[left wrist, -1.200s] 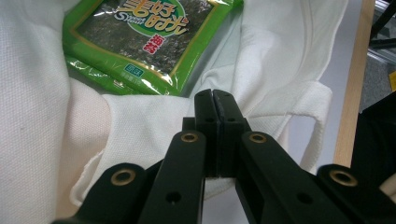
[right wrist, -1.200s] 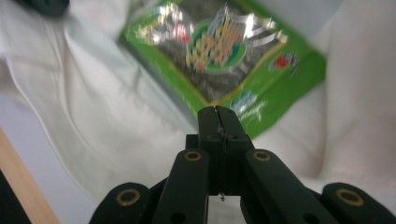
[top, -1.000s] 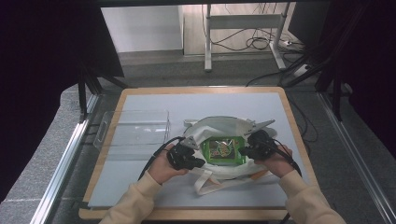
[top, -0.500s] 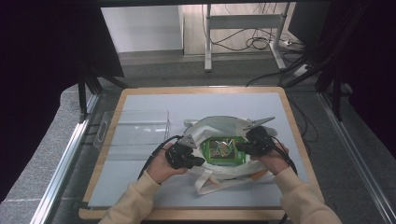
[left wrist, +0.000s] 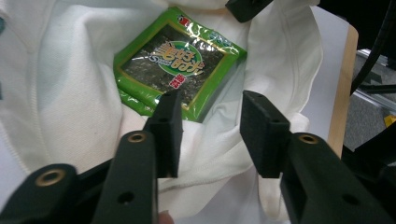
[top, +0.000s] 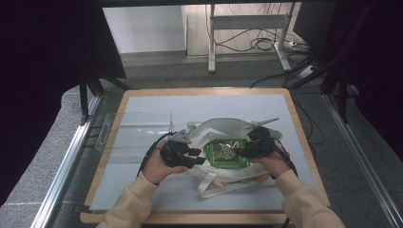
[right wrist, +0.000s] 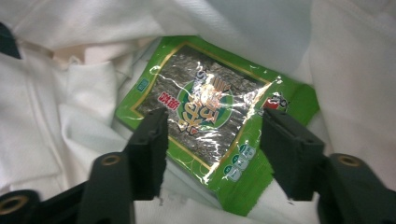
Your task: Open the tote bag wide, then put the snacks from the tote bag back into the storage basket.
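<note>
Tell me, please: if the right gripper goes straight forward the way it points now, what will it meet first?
Most likely the green seaweed packet lying in the white cloth bag. The right gripper is open and the packet sits directly ahead between its fingers, though depth is unclear.

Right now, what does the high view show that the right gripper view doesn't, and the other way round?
High view alone: the clear tray left of the bag, the wooden table edge, both hands, and the left gripper.

Right gripper view alone: the packet's glare and small print, framed by the right gripper, its fingers apart.

Both: the green seaweed packet lying in the open white bag.
</note>
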`<state>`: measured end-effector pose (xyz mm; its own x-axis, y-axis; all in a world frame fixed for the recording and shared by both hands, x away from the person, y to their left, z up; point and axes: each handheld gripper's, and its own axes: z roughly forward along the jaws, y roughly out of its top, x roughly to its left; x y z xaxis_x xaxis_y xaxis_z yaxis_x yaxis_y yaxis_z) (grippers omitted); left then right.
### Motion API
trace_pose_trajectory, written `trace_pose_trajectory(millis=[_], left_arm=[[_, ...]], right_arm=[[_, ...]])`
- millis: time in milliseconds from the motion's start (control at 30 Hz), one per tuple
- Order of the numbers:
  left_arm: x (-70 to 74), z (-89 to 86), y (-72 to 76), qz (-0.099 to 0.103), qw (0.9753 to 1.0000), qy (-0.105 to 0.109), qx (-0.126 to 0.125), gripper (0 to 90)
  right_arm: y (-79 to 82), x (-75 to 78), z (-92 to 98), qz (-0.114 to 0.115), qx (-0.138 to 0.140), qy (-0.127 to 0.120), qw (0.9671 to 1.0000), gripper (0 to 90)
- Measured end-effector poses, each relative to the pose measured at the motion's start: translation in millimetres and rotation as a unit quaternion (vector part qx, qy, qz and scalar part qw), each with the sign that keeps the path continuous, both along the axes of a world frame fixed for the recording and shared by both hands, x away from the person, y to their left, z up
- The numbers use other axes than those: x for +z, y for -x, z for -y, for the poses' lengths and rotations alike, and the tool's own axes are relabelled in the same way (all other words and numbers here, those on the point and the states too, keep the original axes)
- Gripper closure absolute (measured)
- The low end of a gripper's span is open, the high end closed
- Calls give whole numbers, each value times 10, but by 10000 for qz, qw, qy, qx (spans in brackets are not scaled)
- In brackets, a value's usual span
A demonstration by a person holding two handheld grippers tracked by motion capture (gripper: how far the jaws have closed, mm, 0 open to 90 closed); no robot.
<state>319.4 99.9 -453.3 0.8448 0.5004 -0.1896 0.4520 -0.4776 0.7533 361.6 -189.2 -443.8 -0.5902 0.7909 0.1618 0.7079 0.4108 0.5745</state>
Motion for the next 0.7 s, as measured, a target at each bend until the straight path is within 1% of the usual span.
trace_pose_trajectory(millis=[100, 233, 267, 300, 400, 500, 567, 600, 633, 667, 700], left_arm=[[21, -17, 6, 16, 10000, 24, 9, 533], [34, -40, 7, 22, 10000, 33, 20, 502], [35, -45, 7, 10, 10000, 28, 30, 494], [37, -55, 6, 2, 10000, -22, 31, 483], [34, -56, 4, -9, 10000, 19, 50, 458], [31, -62, -7, -21, 10000, 39, 35, 449], [28, -68, -16, -34, 10000, 39, 42, 444], [28, -74, -18, -42, 10000, -4, 40, 441], [26, -71, -14, -49, 10000, 28, 70, 438], [31, -81, -17, -29, 10000, -29, 27, 436], [32, -83, -15, -17, 10000, -9, 21, 434]], right_arm=[[-24, -13, -31, -94, -131, 4, 9999, 366], [-54, -28, -68, -213, -289, -2, 9994, 327], [-62, -35, -74, -246, -332, -7, 9991, 320], [-73, -45, -79, -269, -376, 7, 9989, 314], [-105, -79, -100, -402, -488, 19, 9980, 300], [-121, -99, -126, -437, -543, 65, 9975, 291], [-135, -121, -149, -472, -568, 141, 9972, 282], [-144, -135, -160, -484, -587, 186, 9969, 279], [-155, -149, -171, -511, -616, 231, 9965, 275], [-165, -162, -179, -540, -643, 267, 9961, 272], [-175, -174, -186, -554, -660, 297, 9958, 270]])
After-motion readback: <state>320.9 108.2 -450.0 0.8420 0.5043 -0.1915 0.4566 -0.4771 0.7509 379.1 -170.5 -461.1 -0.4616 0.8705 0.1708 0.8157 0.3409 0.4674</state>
